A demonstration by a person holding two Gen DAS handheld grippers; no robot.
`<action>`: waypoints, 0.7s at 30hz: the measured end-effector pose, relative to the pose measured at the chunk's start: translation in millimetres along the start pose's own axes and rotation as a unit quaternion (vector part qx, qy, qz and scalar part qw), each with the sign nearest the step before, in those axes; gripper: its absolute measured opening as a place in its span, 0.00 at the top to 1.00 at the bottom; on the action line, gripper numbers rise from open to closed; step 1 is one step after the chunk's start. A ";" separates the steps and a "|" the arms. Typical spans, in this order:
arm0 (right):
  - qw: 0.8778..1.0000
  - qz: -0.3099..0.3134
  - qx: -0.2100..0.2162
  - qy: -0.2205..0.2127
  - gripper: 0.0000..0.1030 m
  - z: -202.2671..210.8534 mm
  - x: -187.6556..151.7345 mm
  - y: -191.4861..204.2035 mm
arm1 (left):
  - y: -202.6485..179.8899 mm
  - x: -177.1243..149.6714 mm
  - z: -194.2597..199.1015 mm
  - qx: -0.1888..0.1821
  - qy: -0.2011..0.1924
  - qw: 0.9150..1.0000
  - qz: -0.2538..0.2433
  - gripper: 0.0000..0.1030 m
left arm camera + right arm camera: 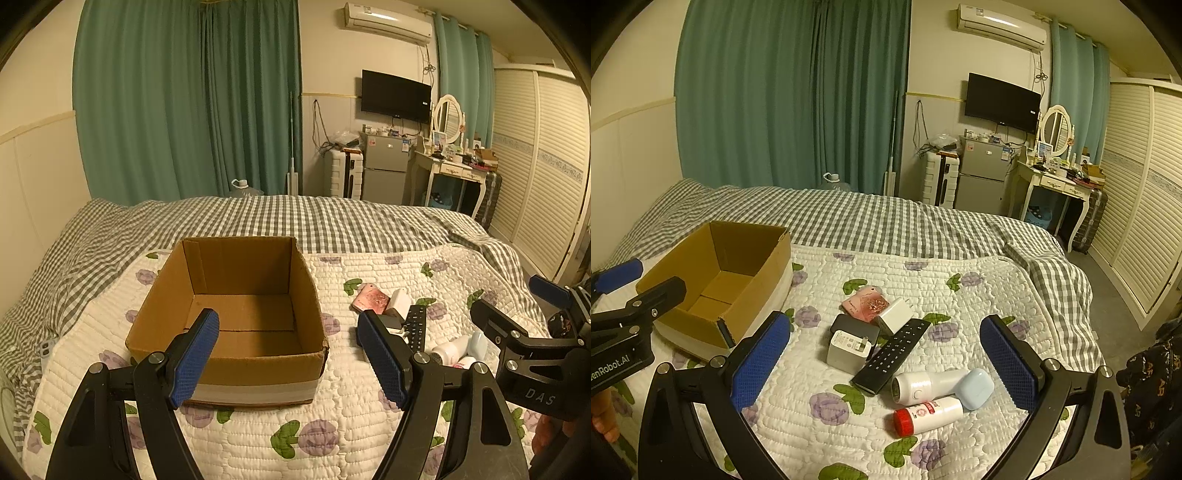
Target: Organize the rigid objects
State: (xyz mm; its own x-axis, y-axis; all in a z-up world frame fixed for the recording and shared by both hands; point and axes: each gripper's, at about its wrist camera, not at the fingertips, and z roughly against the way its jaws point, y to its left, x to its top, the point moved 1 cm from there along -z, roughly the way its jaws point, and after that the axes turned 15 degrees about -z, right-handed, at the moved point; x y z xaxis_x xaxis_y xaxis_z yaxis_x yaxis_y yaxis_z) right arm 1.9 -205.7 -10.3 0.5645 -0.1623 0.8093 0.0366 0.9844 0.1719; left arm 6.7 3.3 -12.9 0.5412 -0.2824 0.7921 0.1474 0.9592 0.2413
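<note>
1. Presently both my tongs are released and carry nothing: the left gripper (288,354) hangs with its jaws spread wide just before the cardboard box (236,291), and the right gripper (886,360) hangs spread above the heap of loose items.
2. The box stands upright on the floral quilt (916,280), open-topped and empty so far as its floor shows. It sits to the left of my right tongs and directly ahead of my left.
3. The items to be sorted lie ahead of and between my right jaws: a black remote (892,354), a white charger cube (847,350) touching a dark power bank (855,326), a second white plug (896,315) leaning on a pink card case (866,304), a white shaver-like cylinder (923,386), a pale blue earbud case (973,387) and a red-capped bottle (929,415).
4. Judgement: nothing is boxed yet; the step in hand is the first pick.
5. Recommendation: I take the nearest free-lying piece, the red-capped bottle, across its short width, jaws squared to its long axis so it cannot roll out.
6. I lower gently, since the quilt yields and the earbud case lies close beside the bottle.
7. The remote overlaps its neighbours; I leave it until they are cleared.
8. My left tongs can steady the box's near wall during the drop.
</note>
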 end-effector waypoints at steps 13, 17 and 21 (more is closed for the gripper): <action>1.000 0.003 0.002 0.004 0.00 -2.3 -2.2 3.1 | 1.2 -1.1 -1.6 -0.002 0.001 1.000 0.005 0.22; 1.000 0.003 0.002 0.004 0.00 -2.7 -2.4 3.6 | 1.3 -1.7 -1.7 -0.002 0.002 1.000 0.005 0.22; 1.000 0.003 0.002 0.004 0.00 -2.5 -2.4 3.6 | 1.7 -1.6 -1.8 -0.001 0.002 1.000 0.005 0.22</action>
State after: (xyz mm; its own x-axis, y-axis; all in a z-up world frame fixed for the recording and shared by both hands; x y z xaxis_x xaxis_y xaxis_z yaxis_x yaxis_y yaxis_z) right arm 2.7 -201.6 -13.0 0.5714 -0.1549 0.8059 0.0293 0.9853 0.1686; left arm 7.6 5.4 -14.8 0.5451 -0.2730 0.7927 0.1442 0.9619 0.2321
